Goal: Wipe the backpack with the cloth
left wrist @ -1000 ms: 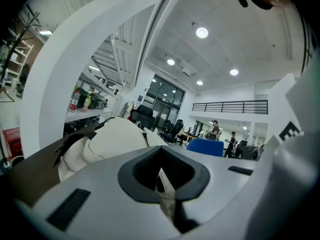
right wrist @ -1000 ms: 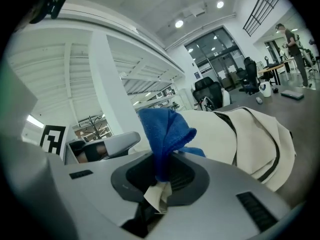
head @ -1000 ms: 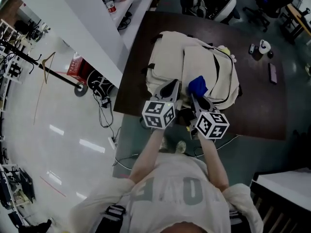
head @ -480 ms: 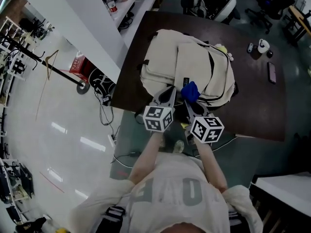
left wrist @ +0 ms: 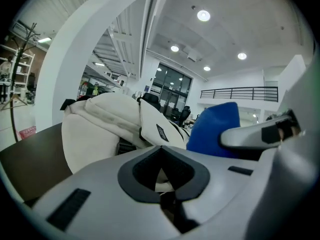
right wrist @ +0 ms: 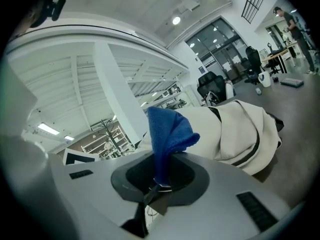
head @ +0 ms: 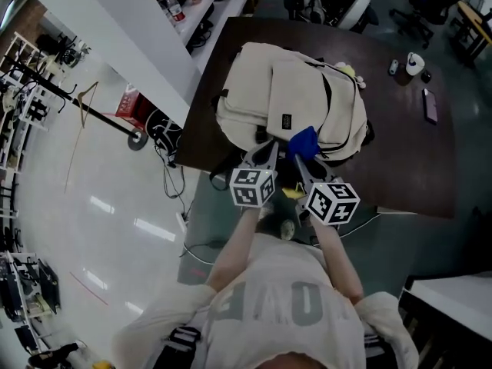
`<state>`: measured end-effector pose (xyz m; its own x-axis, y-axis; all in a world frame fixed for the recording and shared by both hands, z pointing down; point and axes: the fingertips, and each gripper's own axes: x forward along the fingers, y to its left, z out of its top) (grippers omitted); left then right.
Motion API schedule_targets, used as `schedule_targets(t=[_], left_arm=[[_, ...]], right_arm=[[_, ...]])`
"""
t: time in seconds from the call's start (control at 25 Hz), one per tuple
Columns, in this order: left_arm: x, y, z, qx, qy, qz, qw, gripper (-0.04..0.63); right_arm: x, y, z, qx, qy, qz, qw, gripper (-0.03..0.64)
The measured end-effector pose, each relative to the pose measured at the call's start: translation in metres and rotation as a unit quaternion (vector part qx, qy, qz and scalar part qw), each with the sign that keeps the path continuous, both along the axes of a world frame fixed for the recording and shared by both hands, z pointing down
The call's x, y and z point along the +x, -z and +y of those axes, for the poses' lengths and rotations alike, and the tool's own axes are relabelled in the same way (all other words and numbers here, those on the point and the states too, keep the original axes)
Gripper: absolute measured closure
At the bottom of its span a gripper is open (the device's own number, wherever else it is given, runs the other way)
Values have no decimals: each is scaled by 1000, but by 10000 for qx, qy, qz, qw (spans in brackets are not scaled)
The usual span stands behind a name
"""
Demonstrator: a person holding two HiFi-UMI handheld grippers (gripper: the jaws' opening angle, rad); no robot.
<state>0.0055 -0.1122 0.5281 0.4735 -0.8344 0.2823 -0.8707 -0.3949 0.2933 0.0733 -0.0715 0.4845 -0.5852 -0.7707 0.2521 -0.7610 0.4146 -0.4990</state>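
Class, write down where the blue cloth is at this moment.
The blue towelling cloth is pinched in the right gripper, just right of centre in the head view, at the near edge of the cream fabric backpack.

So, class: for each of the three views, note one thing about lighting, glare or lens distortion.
Head view: dim overall, with pale glare streaks on the shiny floor. Left gripper view: fisheye circle with black corners, ceiling lights blown out. Right gripper view: same fisheye curve, the blue cloth sharp and well lit.
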Motion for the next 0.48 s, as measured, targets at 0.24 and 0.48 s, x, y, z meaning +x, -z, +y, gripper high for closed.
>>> schedule_targets(t=[0.24,0.48], left_arm=[[6,5,-14,44,116,132,9998,591],[4,21,-36,217,167,52,9996,591]], right_arm=[[20,5,-4,64,-129,60,9999,574],[29,12,-22,160,-247,-22,9996,574]])
